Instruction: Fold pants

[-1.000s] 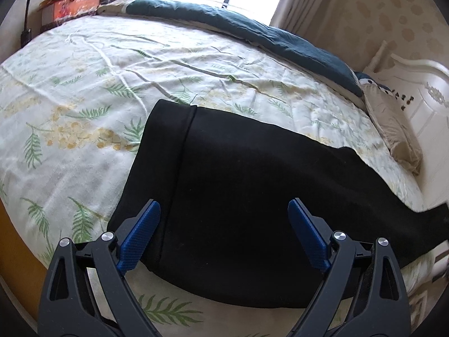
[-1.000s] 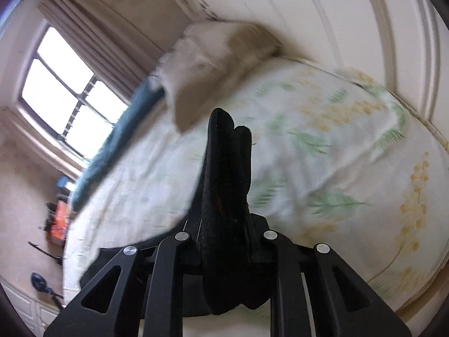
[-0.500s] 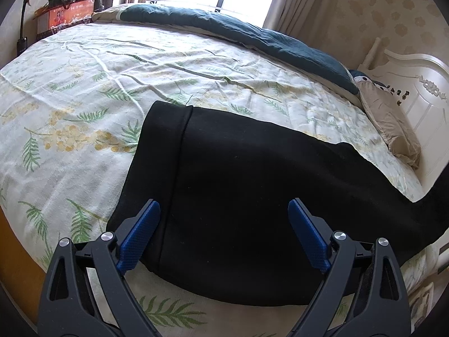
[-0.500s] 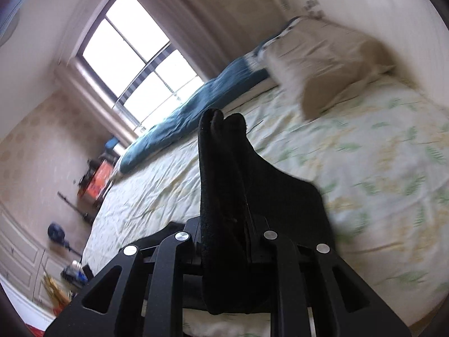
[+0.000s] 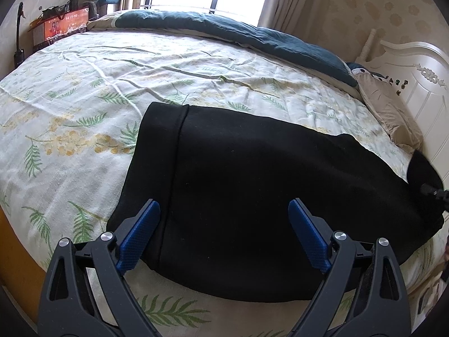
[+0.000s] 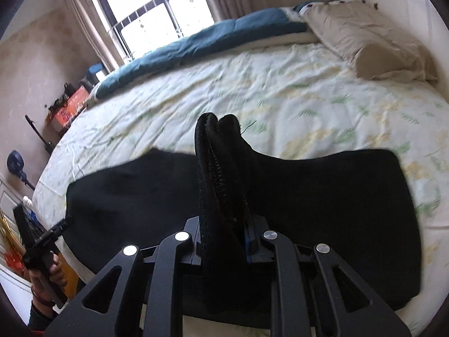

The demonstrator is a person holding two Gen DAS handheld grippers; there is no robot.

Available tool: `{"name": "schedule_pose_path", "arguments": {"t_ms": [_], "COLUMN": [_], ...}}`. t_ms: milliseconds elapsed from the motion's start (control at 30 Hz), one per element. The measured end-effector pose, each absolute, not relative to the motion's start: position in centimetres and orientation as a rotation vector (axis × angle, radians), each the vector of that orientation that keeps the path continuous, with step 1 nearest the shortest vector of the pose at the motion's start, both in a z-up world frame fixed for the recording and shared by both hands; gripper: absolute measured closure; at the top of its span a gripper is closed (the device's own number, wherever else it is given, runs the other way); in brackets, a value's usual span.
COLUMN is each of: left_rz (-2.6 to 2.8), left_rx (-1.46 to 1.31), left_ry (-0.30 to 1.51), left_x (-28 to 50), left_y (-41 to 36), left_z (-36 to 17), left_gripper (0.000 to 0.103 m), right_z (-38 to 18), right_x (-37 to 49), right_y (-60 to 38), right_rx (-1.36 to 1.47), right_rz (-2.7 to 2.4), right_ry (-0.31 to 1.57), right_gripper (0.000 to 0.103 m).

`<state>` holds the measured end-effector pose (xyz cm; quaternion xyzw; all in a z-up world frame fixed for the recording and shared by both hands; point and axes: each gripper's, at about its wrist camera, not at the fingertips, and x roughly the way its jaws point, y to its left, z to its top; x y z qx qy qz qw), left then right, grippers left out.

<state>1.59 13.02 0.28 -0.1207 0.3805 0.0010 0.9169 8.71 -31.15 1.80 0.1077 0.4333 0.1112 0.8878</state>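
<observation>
Right hand-held gripper (image 6: 224, 230) pinching pants (image 5: 252, 182) hem, left hand-held gripper (image 5: 224, 227) spread above waistband edge

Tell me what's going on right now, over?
Left gripper open above the pants. Right gripper shut on a bunched end of them, lifted off the bed. Nothing in the way.

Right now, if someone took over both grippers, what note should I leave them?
Left gripper: jaws open, holding nothing, poised over the waistband end of the black pants.
Right gripper: jaws shut on the leg cuffs, lifted off the bed.
Pants: lying lengthwise on the floral bedsheet, legs apparently stacked one on the other.
Done: cuffs picked up.
Left: carry the cuffs over toward the waistband, lay them down, release, and fold again if needed.
</observation>
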Motion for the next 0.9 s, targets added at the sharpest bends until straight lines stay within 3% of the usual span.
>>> {"name": "schedule_pose_path", "arguments": {"t_ms": [300,900], "left_rz": [0.007,0.007], "left_rx": [-0.253,-0.242], "left_ry": [0.778,0.776], "left_x": [1.6,1.7], "left_y": [13.0,12.9], "left_z": [0.2,0.2], "left_gripper": [0.009,0.007], "right_z": [-0.7,-1.0], "right_x": [8.7,7.9], "right_y": [-27.9,-23.9], "right_rx": [0.098,0.047], "right_rz": [0.171,0.201], "right_ry": [0.930,0.920], "right_gripper": [0.083,0.065]}}
